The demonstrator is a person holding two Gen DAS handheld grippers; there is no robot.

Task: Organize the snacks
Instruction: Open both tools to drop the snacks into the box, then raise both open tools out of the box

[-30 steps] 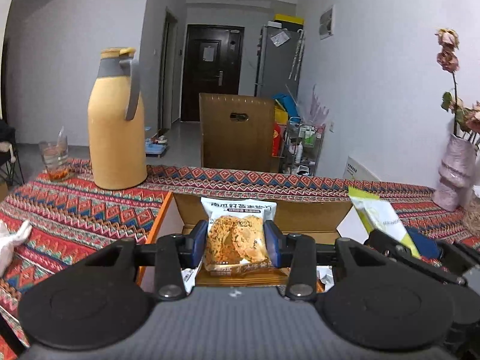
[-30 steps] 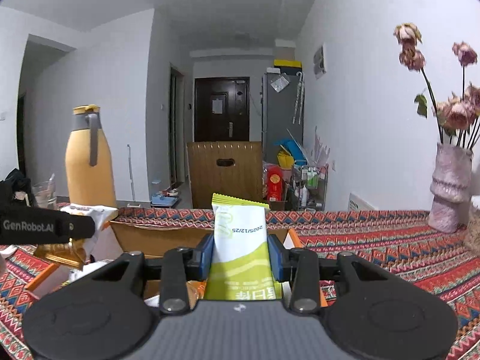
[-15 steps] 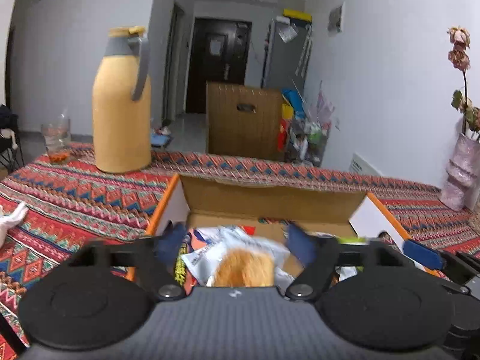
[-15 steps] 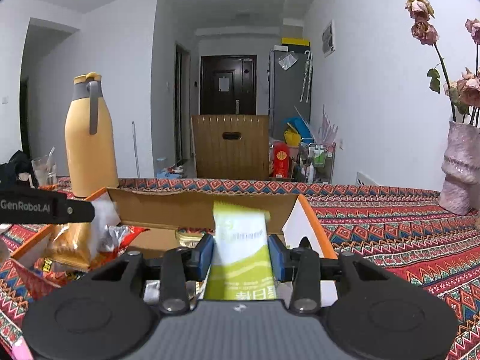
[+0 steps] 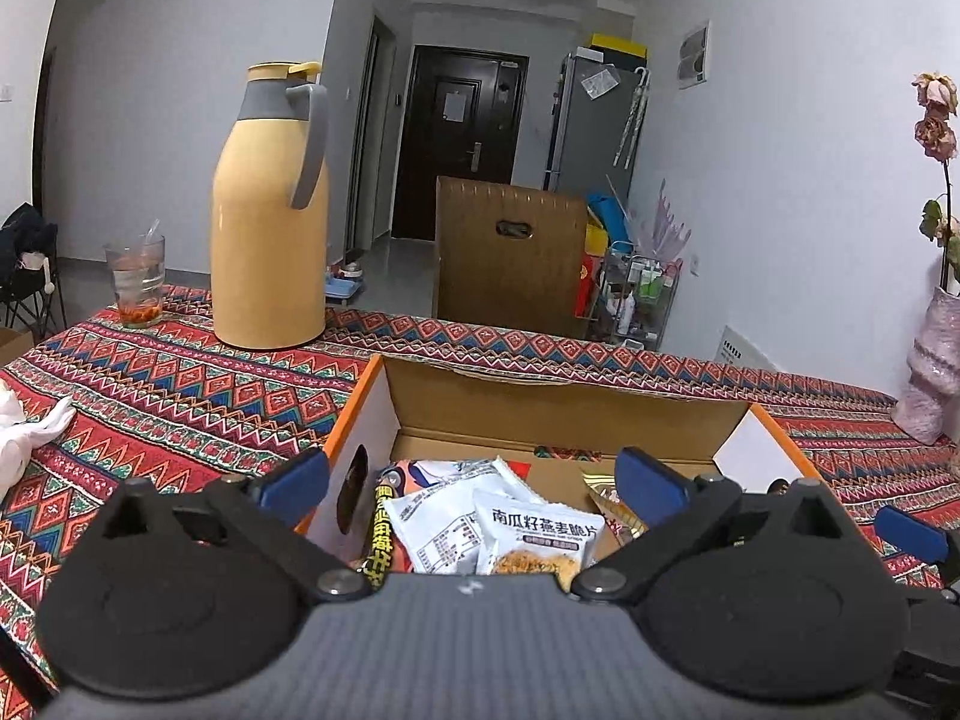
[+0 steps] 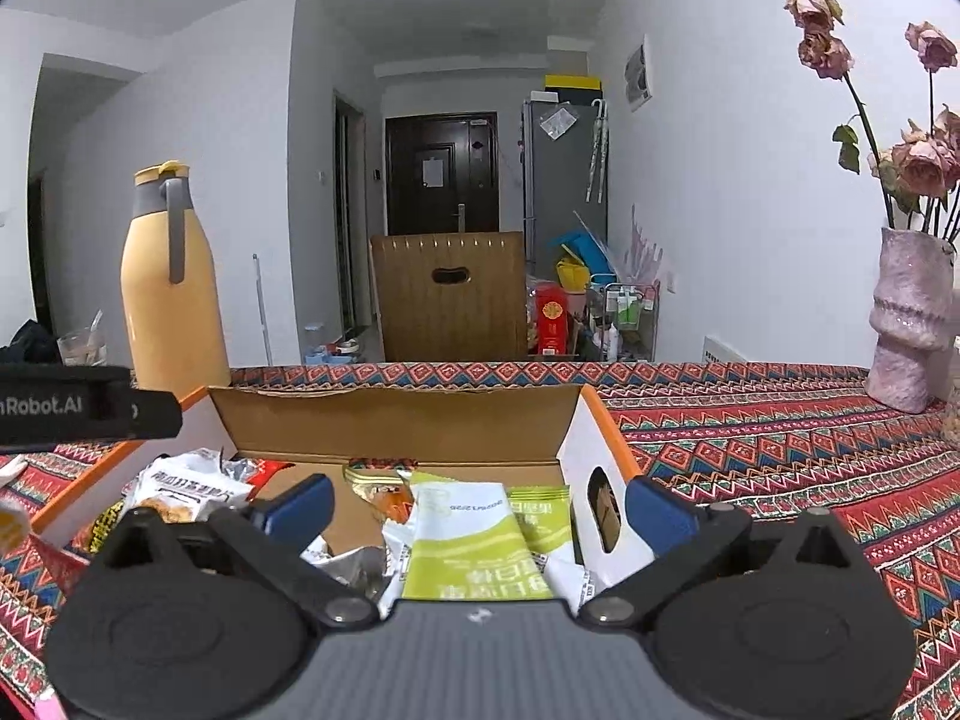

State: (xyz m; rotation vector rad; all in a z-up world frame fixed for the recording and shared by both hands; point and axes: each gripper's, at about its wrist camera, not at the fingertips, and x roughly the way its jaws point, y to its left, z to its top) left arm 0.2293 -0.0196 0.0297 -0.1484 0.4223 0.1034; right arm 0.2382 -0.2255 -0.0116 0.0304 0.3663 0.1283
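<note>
An open cardboard box (image 5: 564, 408) with orange edges sits on the patterned tablecloth and holds several snack packets. My left gripper (image 5: 474, 489) is open and empty above the box's left half, over a white oat-crisp packet (image 5: 534, 534). My right gripper (image 6: 477, 501) is open and empty above the box's (image 6: 396, 426) right half, over a green and white packet (image 6: 474, 540). The oat-crisp packet (image 6: 180, 489) also shows at the left in the right wrist view, below the left gripper's body (image 6: 84, 408).
A tall yellow thermos (image 5: 270, 210) and a glass (image 5: 137, 285) stand at the back left of the table. A pink vase with dried roses (image 6: 906, 324) stands at the back right. A white cloth (image 5: 24, 432) lies at the left edge. A wooden chair back (image 5: 510, 258) stands behind the table.
Both grippers have opened and let go of their packets, which now lie in the box. The oat-crisp packet dropped first, then the green packet.
</note>
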